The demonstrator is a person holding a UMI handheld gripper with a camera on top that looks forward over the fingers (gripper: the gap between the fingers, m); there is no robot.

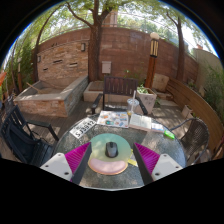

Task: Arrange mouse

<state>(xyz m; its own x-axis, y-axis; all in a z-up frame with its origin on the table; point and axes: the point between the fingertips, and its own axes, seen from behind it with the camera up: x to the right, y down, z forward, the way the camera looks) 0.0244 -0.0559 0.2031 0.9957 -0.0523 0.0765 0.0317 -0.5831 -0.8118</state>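
Note:
A small dark mouse [112, 150] rests on a round mouse mat [109, 156], green at the far side and pink at the near side, on a round glass table [150, 137]. My gripper [111, 160] hangs over the table's near part. Its two magenta pads [76, 158] stand wide apart, one at each side of the mat. The fingers are open and touch nothing. The mouse lies between them, slightly ahead.
Beyond the mat the table carries a remote-like keypad [82, 127], a patterned box [112, 119], white papers [140, 122] and a green item [169, 134]. Dark chairs [22, 140] stand around the table. A brick wall [120, 52], stone planters [50, 100] and a tree [95, 40] stand behind.

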